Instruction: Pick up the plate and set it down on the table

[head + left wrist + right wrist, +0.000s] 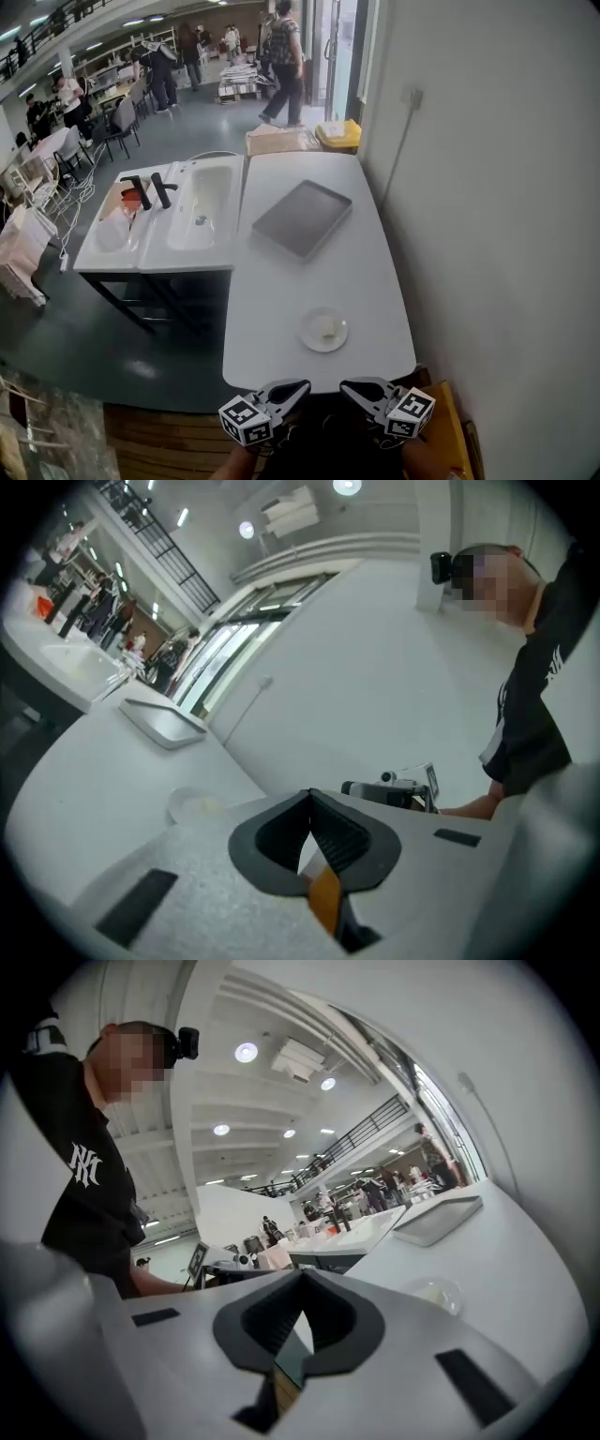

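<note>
Left tool [300, 385], right tool [348, 385]: plate [323, 330] ahead

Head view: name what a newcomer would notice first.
A long white table fills the middle, with a grey tray toward its far end and a small plate near the close edge. Below it, the left gripper and right gripper are shut and empty, tips facing each other.

bright, even indoor light: round ceiling lamps [246, 1052] glow overhead, and daylight comes in through the glass door [336, 56] at the far end. the white table [309, 300] has a soft sheen and only faint shadows. both gripper views bulge like fisheyes (black corners, bent lines); their near foreground is slightly soft, and the distant hall is grainy.
</note>
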### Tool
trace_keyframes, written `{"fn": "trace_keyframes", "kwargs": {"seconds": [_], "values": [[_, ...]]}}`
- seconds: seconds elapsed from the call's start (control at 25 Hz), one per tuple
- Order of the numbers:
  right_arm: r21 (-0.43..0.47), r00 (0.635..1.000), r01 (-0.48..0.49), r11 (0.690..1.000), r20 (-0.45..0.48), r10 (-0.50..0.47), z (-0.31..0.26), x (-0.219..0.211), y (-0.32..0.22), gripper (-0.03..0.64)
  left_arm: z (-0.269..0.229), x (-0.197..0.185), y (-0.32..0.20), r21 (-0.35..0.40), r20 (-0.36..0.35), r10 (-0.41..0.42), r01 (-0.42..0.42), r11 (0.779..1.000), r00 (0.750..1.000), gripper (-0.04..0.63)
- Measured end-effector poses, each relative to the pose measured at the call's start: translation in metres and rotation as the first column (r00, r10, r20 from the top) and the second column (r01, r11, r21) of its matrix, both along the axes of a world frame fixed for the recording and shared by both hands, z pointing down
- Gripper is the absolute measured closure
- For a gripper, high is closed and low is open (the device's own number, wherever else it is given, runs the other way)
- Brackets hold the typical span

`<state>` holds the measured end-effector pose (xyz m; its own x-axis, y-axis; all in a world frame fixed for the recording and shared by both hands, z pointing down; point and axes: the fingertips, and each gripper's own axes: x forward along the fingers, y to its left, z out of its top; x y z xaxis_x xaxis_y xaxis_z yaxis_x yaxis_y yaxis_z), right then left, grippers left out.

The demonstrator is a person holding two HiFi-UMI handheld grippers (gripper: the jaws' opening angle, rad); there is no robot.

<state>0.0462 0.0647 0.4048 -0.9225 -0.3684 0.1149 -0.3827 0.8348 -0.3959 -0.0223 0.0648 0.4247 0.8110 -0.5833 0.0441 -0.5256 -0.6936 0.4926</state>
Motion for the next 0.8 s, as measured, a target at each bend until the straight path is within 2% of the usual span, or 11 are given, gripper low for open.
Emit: {"fn": "trace_keyframes", "kwargs": {"seconds": [0.12,0.2,0.28,0.36,0.44,0.6,0.8], "values": [[0.074,0.995,0.086,0.994,0.035,-0.089,-0.025,-0.020,0.006,0.614,-0.025,-0.003,0.001,0.066,0.034,-0.038,0.036,0.997,0.999,0.589],[0.123,0.990,0.126,0.984,0.042,-0.132,-0.038,-0.025,0.009,0.614,-0.032,-0.003,0.002,0.066,0.078,-0.061,0.056,0.996,0.995,0.589],[0.151,0.988,0.152,0.977,0.018,-0.157,-0.040,-0.022,0.012,0.614,-0.031,0.001,0.004,0.065,0.062,-0.066,0.062,0.996,0.996,0.589],[0.158,0.985,0.163,0.974,0.032,-0.170,-0.043,-0.007,0.015,0.614,-0.034,0.012,0.006,0.063,-0.014,-0.054,0.055,0.997,0.998,0.588],[0.151,0.982,0.159,0.976,0.074,-0.171,-0.047,0.020,0.017,0.614,-0.038,0.035,0.010,0.061,-0.059,-0.014,0.018,0.998,0.998,0.589],[0.145,0.985,0.112,0.983,0.115,-0.129,-0.041,0.078,0.000,0.614,-0.038,0.078,0.009,0.043,-0.047,0.028,-0.026,0.999,0.998,0.589],[0.195,0.977,0.111,0.974,0.158,-0.143,-0.023,0.108,-0.039,0.614,-0.008,0.103,-0.012,0.057,0.000,0.039,-0.039,0.998,0.999,0.589]]}}
